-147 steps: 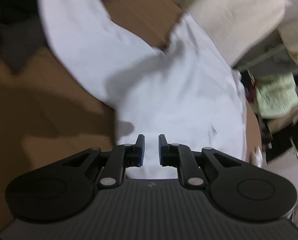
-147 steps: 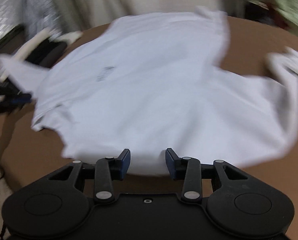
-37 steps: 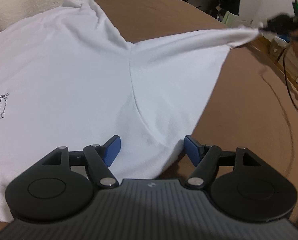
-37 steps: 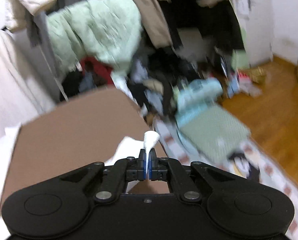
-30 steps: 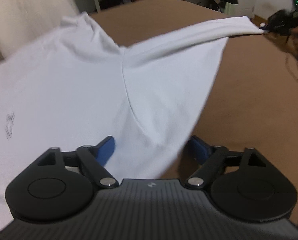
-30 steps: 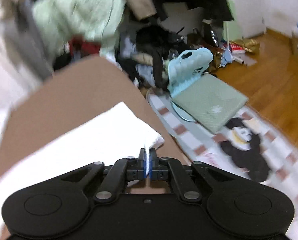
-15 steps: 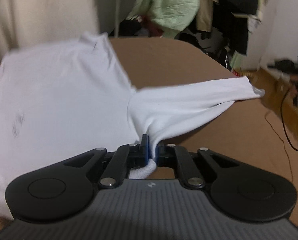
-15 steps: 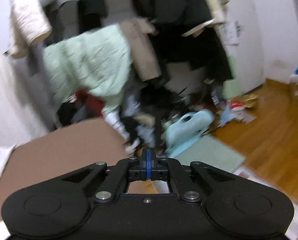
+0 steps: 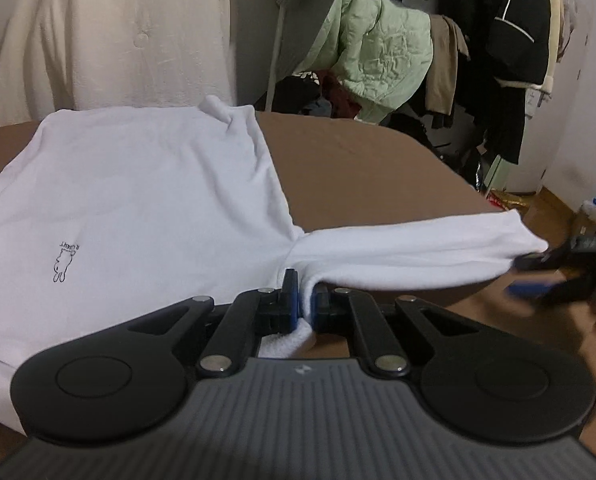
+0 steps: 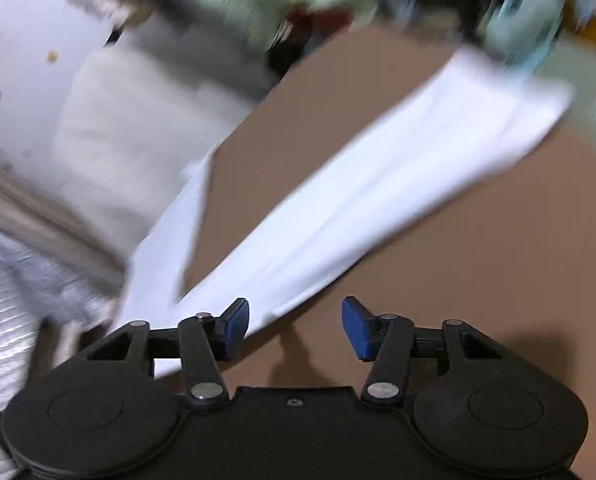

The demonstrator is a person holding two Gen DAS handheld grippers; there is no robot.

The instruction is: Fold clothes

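Note:
A white long-sleeved shirt (image 9: 149, 196) with a small printed figure lies spread on a brown table (image 9: 362, 164). My left gripper (image 9: 306, 300) is shut on a fold of the shirt where its sleeve (image 9: 410, 248) meets the body. The sleeve stretches right across the table. My right gripper (image 10: 293, 324) is open and empty, just above the table; the sleeve (image 10: 378, 200) runs diagonally ahead of it, its near edge by the left finger. It also shows blurred at the sleeve's cuff in the left wrist view (image 9: 546, 276).
A cream coat (image 9: 109, 36) hangs behind the table. A rack with a green quilted jacket (image 9: 382, 52) and dark clothes (image 9: 506, 40) stands beyond the table's far edge. Wooden floor (image 9: 558, 208) with clutter lies to the right.
My right gripper has opened and let go of the sleeve cuff, then swung round to face the table. My left gripper closed on the shirt by the sleeve seam and stays shut.

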